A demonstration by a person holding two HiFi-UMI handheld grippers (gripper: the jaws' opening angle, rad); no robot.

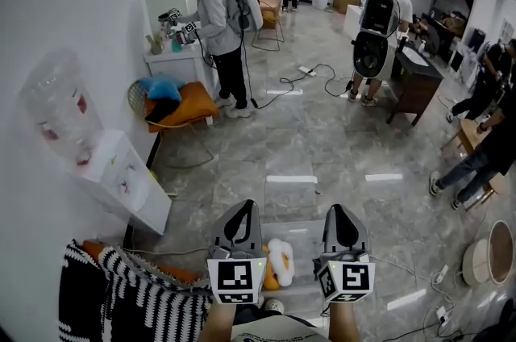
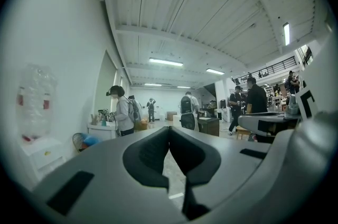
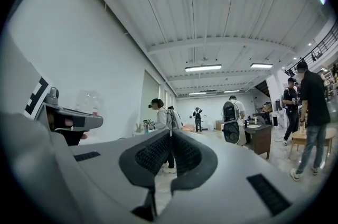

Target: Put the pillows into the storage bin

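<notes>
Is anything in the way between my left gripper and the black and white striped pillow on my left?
Nothing visible does. The left gripper, jaws together and empty, points out into the room; the striped pillow lies low to its left, nothing between them.
</notes>
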